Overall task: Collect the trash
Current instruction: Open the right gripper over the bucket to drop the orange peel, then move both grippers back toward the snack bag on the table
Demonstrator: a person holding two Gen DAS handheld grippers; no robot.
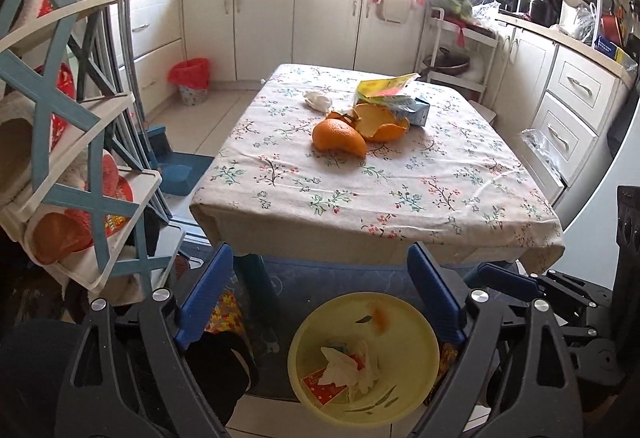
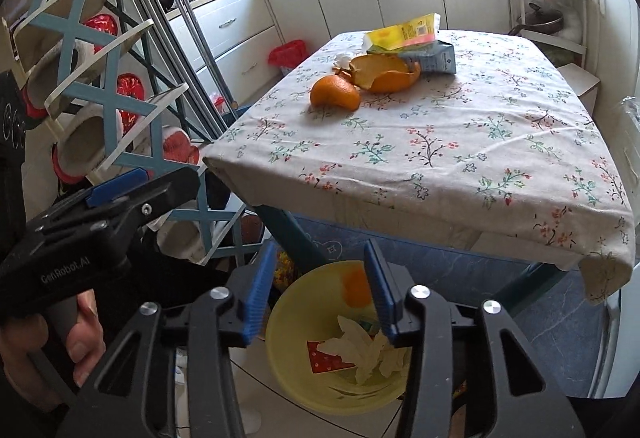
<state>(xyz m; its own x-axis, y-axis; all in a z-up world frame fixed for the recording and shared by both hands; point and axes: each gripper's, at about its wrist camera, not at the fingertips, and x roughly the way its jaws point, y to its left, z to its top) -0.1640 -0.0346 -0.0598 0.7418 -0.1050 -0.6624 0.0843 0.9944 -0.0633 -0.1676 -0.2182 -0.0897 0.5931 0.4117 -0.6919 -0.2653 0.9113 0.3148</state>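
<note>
Two open, empty grippers, left (image 1: 320, 294) and right (image 2: 320, 290), hover over a yellow bin (image 1: 416, 390) holding tissue; farther off, light, curled orange peels (image 1: 340, 136) wait mid-table (image 1: 400, 206), likely best pinched by their rims.

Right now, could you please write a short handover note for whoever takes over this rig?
Left gripper: jaws open, empty, over the yellow bin.
Right gripper: jaws open, an orange peel piece falling between them into the bin.
Done: tissue and red wrapper binned.
Left on the table: orange peels, cartons, white wad.
</note>
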